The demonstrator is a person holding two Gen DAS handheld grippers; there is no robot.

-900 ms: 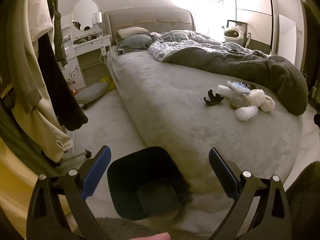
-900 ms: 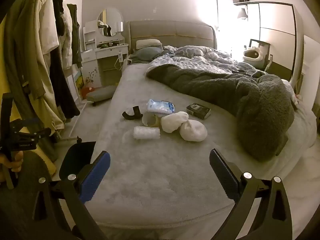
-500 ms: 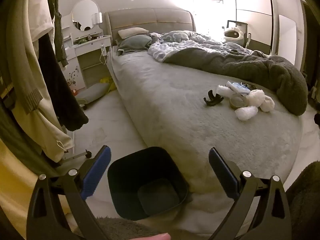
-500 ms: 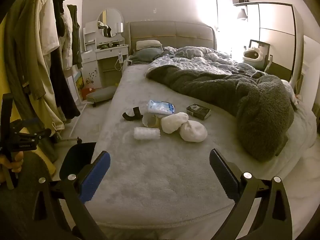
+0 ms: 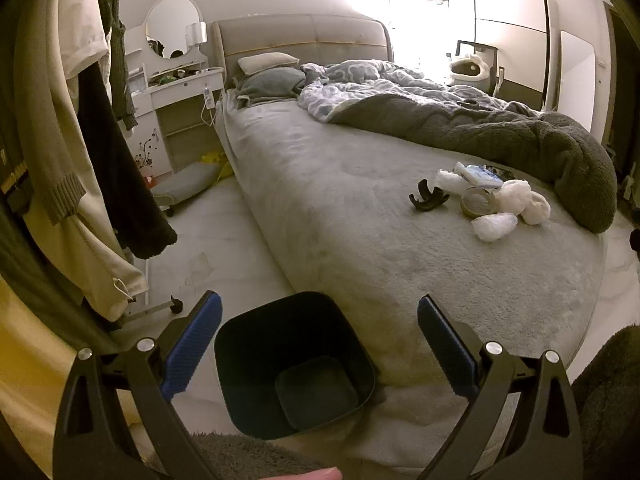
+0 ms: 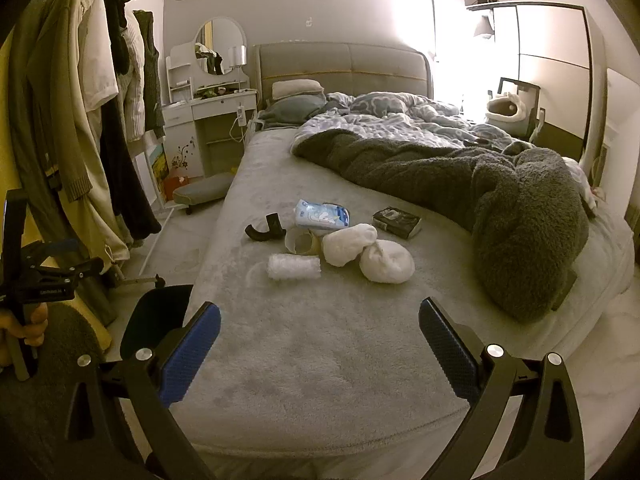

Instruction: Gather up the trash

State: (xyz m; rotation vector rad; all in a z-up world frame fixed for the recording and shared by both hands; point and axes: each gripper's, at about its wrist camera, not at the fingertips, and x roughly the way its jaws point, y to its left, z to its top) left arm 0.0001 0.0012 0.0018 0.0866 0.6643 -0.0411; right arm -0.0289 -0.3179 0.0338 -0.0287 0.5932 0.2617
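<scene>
Left gripper (image 5: pixel 319 340): wide, holding nothing, over the black bin (image 5: pixel 294 364).
Right gripper (image 6: pixel 319 344): wide, holding nothing.
Trash pile (image 6: pixel 340 242): 12 o'clock on bed (image 6: pixel 320 360).
Advice: take the nearest clear wrapper (image 6: pixel 294 267) first.

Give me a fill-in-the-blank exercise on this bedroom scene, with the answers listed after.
1. The black bin stands on the floor and holds ____.
2. The scraps of trash lie on the ____.
3. Both the left hand-held gripper and the right hand-held gripper have jaws that are ____.
4. The mirror above the white dresser is ____ in shape.

Answers: nothing; bed; open; round
</scene>
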